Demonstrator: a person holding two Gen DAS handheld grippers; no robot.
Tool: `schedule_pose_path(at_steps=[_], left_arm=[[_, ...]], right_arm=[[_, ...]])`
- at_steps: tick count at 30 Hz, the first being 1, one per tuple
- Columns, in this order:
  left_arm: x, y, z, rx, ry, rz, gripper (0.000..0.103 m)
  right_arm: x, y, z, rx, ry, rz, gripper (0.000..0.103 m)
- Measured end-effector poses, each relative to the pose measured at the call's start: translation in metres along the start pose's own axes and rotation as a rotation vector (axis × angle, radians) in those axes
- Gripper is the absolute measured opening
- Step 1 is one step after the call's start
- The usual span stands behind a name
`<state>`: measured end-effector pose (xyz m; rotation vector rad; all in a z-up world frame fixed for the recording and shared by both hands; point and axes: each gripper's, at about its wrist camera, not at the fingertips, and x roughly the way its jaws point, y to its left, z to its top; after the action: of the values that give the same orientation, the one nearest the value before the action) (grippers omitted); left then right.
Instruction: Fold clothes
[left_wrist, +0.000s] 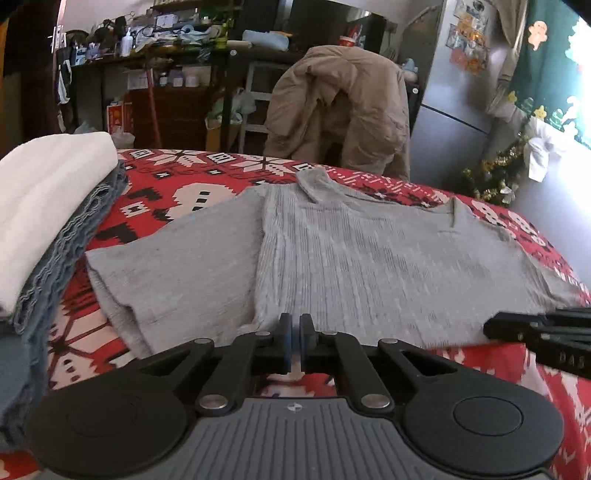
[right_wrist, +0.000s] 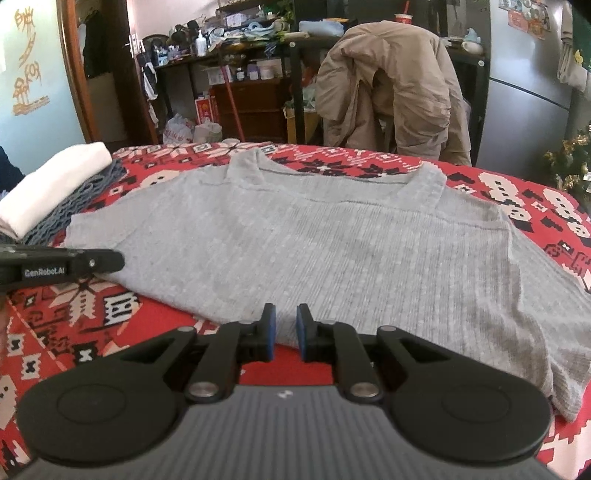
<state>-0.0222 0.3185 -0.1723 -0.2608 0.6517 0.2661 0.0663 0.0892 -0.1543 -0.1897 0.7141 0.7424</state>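
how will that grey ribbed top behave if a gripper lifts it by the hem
The grey ribbed top lies limp and flat on the red patterned cloth, so it will probably drape and sag. Its thin knit looks light. The ribbing may stretch, so one pinch point would likely pull it out of shape.

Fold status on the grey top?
Done: white and blue pieces stacked folded at the table's left. In hand: nothing; grey top lies spread flat, left gripper nearly closed and right gripper slightly open at its near hem. Left: every fold.
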Motion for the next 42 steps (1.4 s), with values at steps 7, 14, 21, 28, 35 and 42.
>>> schedule_pose_path(at_steps=[7, 14, 21, 28, 35, 42], left_arm=[[-0.016, 0.0, 0.002, -0.013, -0.018, -0.024, 0.006], [0.004, 0.0, 0.011, 0.026, 0.007, 0.096, 0.006], [-0.012, 0.004, 0.009, 0.013, -0.012, 0.067, 0.006], [0.002, -0.022, 0.009, 0.072, -0.003, 0.002, 0.006], [-0.005, -0.032, 0.001, 0.13, 0.049, 0.05, 0.006], [0.002, -0.057, 0.007, 0.122, -0.034, -0.108, 0.006]], right_arm=[[-0.002, -0.002, 0.001, 0.01, -0.004, -0.002, 0.013], [-0.003, -0.003, 0.001, 0.015, -0.009, 0.002, 0.013], [-0.002, -0.003, 0.002, 0.019, -0.008, 0.002, 0.014], [-0.005, -0.007, 0.0, 0.027, -0.01, -0.001, 0.022], [-0.006, -0.012, 0.0, 0.048, 0.003, -0.012, 0.022], [-0.008, -0.013, 0.001, 0.065, -0.003, -0.009, 0.022]])
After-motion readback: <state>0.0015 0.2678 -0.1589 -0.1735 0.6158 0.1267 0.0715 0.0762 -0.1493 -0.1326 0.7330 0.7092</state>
